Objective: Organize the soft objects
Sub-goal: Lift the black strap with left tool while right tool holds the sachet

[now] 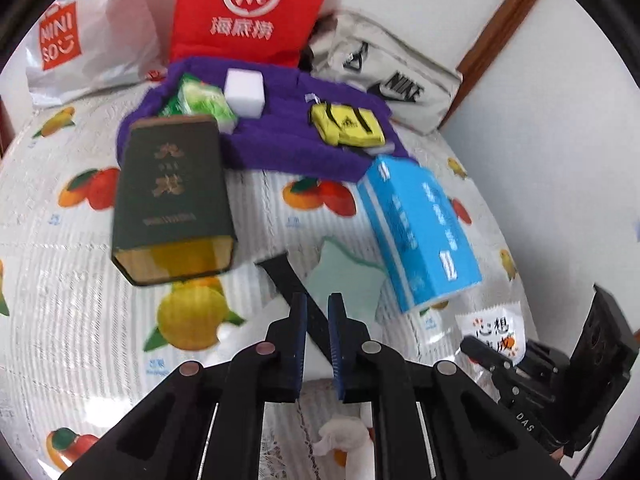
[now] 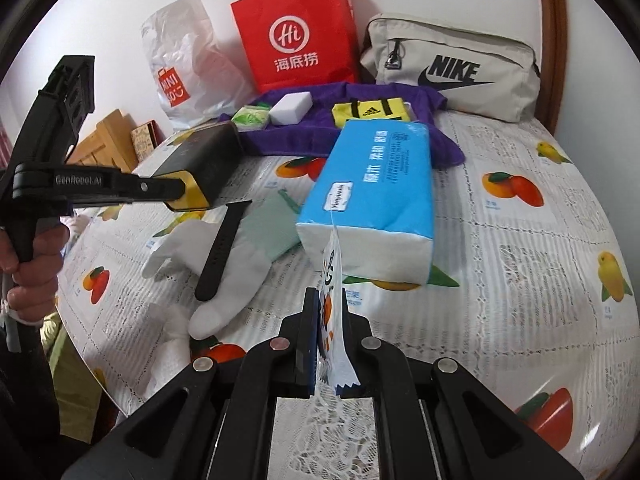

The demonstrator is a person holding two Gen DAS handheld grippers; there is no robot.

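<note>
My right gripper [image 2: 327,296] is shut on a thin white sachet [image 2: 334,312] with orange print, held up above the table in front of a blue tissue pack [image 2: 372,196]. The left wrist view shows that sachet [image 1: 496,332] at the right. My left gripper [image 1: 318,304] hangs over the table with only a narrow gap between its jaws and nothing in it. Below it lie a black watch strap [image 1: 280,276] and a mint green cloth [image 1: 348,280]. A white glove [image 2: 228,280] lies under the strap [image 2: 222,248]. A purple towel [image 1: 280,148] sits further back.
A dark green box [image 1: 172,196] lies on its side at the left. On the towel rest a white sponge [image 1: 244,90], a green packet [image 1: 200,102] and a yellow pouch [image 1: 346,124]. A Nike bag [image 2: 452,68], red paper bag [image 2: 296,36] and plastic bag [image 2: 180,64] stand against the wall.
</note>
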